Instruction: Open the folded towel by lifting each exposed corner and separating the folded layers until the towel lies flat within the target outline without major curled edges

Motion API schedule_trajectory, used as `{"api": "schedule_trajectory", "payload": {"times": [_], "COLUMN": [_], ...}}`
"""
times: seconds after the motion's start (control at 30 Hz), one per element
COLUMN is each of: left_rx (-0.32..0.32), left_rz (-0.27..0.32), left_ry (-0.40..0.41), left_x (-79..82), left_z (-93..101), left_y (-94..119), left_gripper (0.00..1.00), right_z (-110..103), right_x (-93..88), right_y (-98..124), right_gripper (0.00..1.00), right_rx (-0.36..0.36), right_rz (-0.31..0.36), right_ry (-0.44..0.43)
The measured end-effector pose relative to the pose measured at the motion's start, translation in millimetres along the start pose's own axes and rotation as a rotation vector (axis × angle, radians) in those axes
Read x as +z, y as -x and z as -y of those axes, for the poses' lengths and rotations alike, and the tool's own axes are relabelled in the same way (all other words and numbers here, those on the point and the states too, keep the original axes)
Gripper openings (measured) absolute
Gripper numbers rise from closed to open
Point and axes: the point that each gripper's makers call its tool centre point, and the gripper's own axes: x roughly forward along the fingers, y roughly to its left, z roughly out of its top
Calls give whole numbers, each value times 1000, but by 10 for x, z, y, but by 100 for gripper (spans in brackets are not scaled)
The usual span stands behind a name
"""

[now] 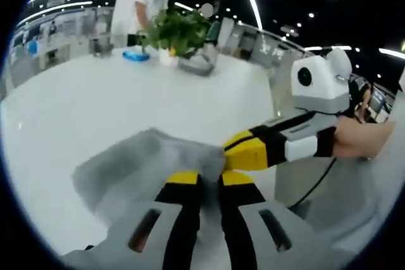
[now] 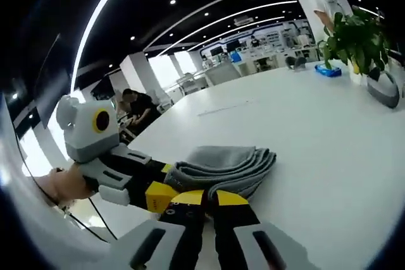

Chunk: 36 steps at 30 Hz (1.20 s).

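Note:
A grey folded towel (image 1: 149, 159) lies on the white table (image 1: 95, 105), its layers stacked in soft folds (image 2: 224, 162). My left gripper (image 1: 211, 178) is at the towel's near right corner, its yellow-tipped jaws closed on the cloth. My right gripper (image 1: 226, 151) comes in from the right and pinches the same corner region, shut on the fabric. In the right gripper view my right gripper (image 2: 211, 198) sits at the towel's near edge. There my left gripper (image 2: 166, 188) reaches in from the left, right beside it.
A potted plant (image 1: 180, 33) in a grey pot and a blue object (image 1: 135, 56) stand at the table's far side, with a person (image 1: 150, 4) behind them. The table edge (image 1: 273, 102) runs close on the right. Wide bare tabletop (image 2: 316, 131) lies beyond the towel.

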Motion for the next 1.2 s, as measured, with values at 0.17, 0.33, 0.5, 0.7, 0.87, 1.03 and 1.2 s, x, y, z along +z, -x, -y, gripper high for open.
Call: {"api": "schedule_trajectory", "payload": {"times": [0.17, 0.33, 0.5, 0.7, 0.87, 1.03, 1.2], "left_rx": [10, 1, 5, 14, 41, 53, 57], "left_rz": [9, 20, 8, -8, 5, 16, 31], "left_ry": [-11, 25, -3, -9, 27, 40, 54], "left_x": [0, -13, -26, -58, -38, -21, 15], "left_z": [-21, -46, -53, -72, -159, -208, -218], "left_y": [16, 24, 16, -6, 22, 50, 81], "left_gripper": [8, 8, 8, 8, 8, 8, 8], "right_z": [-13, 25, 62, 115, 313, 465, 407], "right_x": [10, 21, -8, 59, 33, -164, -342], "right_y": [-7, 35, 62, 72, 170, 171, 40], "right_gripper": [1, 0, 0, 7, 11, 13, 22], "right_rx": [5, 23, 22, 9, -49, -133, -126], "right_rz": [4, 36, 39, 95, 118, 37, -69], "right_ry": [-8, -85, -113, -190, -245, -248, -222]}}
